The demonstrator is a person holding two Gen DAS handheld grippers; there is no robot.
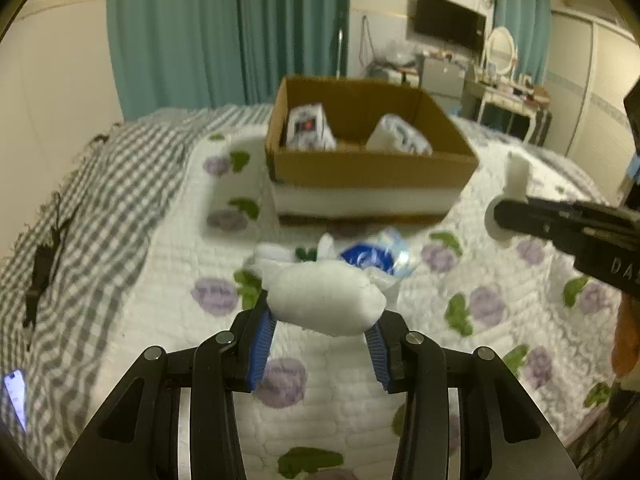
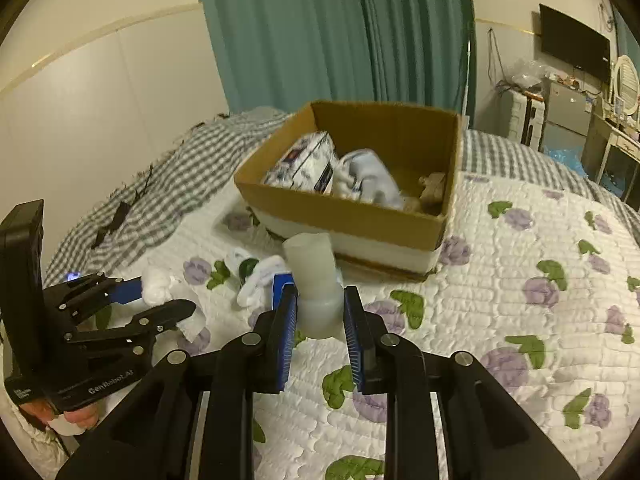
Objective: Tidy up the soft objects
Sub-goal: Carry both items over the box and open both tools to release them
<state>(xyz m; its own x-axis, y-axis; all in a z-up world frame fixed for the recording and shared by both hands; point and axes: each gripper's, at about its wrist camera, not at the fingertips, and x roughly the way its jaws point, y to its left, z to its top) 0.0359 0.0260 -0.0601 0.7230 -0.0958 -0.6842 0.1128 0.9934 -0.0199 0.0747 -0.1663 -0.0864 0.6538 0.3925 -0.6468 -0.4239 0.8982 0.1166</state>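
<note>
My left gripper (image 1: 322,314) is shut on a soft white pouch (image 1: 326,304) and holds it above the floral quilt; it also shows at the left of the right wrist view (image 2: 160,296). My right gripper (image 2: 320,310) is shut on a white foam piece (image 2: 314,280), held upright; it also shows at the right of the left wrist view (image 1: 508,208). A cardboard box (image 1: 376,168) (image 2: 344,216) stands ahead on the bed and holds tissue packs (image 2: 308,166) and a white-blue soft item (image 2: 370,180). More white and blue soft items (image 1: 372,258) (image 2: 260,276) lie on the quilt before the box.
The floral quilt (image 2: 520,300) covers the bed, with a grey checked blanket (image 1: 80,208) at the left. Teal curtains (image 2: 340,32) hang behind. A dresser with a mirror (image 1: 500,52) and a TV (image 1: 450,20) stand at the far right.
</note>
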